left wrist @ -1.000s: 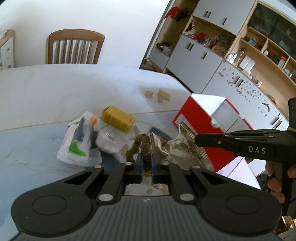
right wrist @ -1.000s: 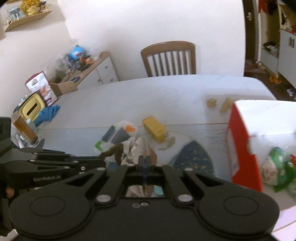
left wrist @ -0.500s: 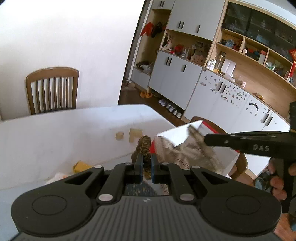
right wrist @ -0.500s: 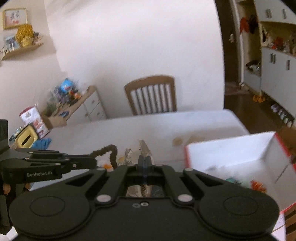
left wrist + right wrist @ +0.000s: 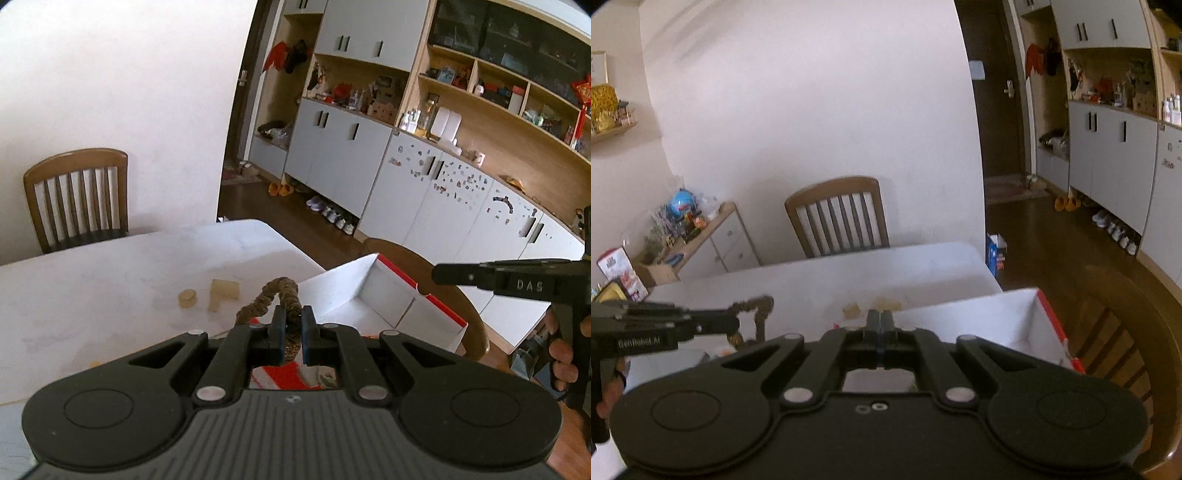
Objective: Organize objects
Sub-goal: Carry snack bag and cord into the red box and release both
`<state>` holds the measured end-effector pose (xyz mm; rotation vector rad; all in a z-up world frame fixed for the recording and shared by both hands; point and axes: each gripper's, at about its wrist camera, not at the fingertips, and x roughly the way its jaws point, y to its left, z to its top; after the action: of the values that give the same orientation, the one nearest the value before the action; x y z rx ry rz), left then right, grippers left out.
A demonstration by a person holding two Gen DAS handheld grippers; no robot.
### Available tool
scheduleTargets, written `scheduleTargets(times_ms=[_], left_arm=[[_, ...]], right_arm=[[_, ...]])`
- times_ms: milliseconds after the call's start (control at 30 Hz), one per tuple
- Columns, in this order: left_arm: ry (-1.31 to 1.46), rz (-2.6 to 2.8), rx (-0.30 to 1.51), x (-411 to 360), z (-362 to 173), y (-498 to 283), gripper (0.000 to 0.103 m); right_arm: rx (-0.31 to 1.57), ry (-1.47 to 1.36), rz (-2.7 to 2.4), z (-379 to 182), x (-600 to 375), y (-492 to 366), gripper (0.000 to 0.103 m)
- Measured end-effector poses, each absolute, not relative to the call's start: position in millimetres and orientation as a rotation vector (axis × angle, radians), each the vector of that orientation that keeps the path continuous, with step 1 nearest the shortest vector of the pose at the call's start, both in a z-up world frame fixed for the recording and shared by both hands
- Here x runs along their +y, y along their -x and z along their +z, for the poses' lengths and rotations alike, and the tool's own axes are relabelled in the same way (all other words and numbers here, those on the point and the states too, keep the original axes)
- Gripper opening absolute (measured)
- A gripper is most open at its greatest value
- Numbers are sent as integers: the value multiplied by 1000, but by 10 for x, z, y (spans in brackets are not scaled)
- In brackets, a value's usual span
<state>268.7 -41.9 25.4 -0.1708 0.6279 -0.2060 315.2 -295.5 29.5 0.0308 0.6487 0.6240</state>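
Observation:
My left gripper (image 5: 292, 317) is shut on a brown fabric scrunchie (image 5: 273, 295) and holds it in the air above the near edge of the red and white box (image 5: 369, 299). The scrunchie also shows in the right wrist view (image 5: 757, 310), at the tip of the left gripper (image 5: 733, 320). My right gripper (image 5: 881, 321) is shut with nothing seen between its fingers; it hovers over the box (image 5: 1015, 317). In the left wrist view the right gripper (image 5: 437, 274) reaches in from the right, above the box.
Two small tan blocks (image 5: 212, 295) lie on the white table (image 5: 110, 280). A wooden chair (image 5: 75, 195) stands behind the table, another chair (image 5: 1123, 332) by the box. Cabinets and shelves (image 5: 424, 173) line the right wall.
Both grippers rose from the pile on the table and moved right over the box. The silver packet in the right gripper a second ago is out of view.

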Motion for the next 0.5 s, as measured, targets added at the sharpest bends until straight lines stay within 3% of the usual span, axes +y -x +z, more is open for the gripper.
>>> scheduleTargets(times_ms=[500], left_arm=[[93,-287,716,-1404,-88,-3295,8]], right_arm=[[781,5,642,-177,-3398,-3478,0]])
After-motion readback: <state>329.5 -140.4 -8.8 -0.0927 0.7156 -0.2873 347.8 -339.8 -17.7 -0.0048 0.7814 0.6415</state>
